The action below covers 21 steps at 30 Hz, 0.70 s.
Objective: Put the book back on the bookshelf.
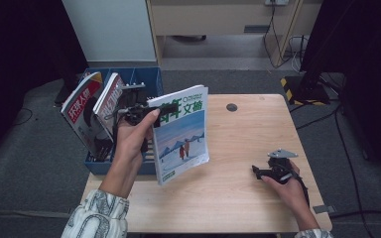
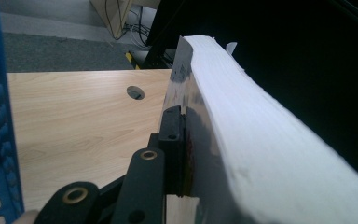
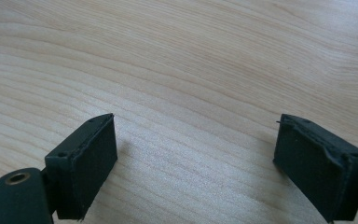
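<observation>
in the high view, nearest us are the sleeve (image 1: 96, 214) and the left hand (image 1: 131, 139), which lifts the left gripper (image 1: 146, 111) with its jaws clamped on the spine edge of a magazine (image 1: 182, 131); the magazine stands upright in the air over the table's (image 1: 243, 148) left part, just beside the blue crate (image 1: 146, 79), where two other magazines (image 1: 92, 106) lean. over at the right, the right gripper (image 1: 258, 172) rests low on the table, well apart from all this. we judge the magazine to be light but floppy: thick enough to keep some shape, yet held by one edge it will sag and swing, and its glossy cover looks slippery, so we would keep our hold close to the spine, about mid-height, and move it slowly. in the left gripper view, nearest us is the near jaw pad pressed flat on the shiny cover of the magazine (image 2: 261, 154), whose white page block curves away above the table (image 2: 74, 121), with the crate's (image 2: 0, 116) wall at the left edge; the far jaw is hidden behind the pages. in the right gripper view, the right gripper (image 3: 196, 158) shows its two jaws spread wide with nothing between them, only bare table (image 3: 191, 70) beneath.
</observation>
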Each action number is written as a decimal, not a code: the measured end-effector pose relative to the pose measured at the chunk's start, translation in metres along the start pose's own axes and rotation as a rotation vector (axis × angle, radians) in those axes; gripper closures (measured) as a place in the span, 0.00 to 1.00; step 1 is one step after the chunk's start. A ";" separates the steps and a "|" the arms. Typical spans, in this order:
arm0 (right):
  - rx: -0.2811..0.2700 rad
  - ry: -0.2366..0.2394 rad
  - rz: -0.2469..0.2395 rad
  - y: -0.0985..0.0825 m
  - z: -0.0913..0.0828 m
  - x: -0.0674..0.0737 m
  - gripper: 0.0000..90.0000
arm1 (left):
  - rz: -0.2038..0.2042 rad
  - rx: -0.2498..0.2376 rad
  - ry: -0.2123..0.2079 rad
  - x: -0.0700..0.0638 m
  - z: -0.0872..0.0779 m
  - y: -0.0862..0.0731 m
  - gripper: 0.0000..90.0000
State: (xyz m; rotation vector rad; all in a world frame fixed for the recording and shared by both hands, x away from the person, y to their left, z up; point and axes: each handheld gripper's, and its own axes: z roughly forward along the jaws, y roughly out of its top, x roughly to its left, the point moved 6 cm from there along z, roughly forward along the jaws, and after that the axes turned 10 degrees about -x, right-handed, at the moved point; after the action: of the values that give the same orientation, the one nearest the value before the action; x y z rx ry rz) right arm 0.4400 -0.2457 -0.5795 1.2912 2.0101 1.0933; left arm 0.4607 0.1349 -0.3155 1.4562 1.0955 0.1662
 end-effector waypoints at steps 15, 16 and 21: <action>0.000 0.000 0.000 0.000 0.000 0.000 0.15 | -0.006 -0.032 0.021 0.005 -0.029 0.015 0.80; 0.000 0.000 0.000 0.000 0.000 0.000 0.15 | -0.007 -0.036 0.022 0.005 -0.031 0.016 0.80; 0.000 0.000 0.000 0.000 0.000 0.000 0.15 | -0.008 -0.057 0.034 0.008 -0.042 0.024 0.80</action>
State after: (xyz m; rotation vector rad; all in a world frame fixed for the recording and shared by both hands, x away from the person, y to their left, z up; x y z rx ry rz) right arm 0.4400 -0.2456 -0.5795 1.2914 2.0102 1.0935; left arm 0.4489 0.1747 -0.2894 1.4029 1.1151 0.2155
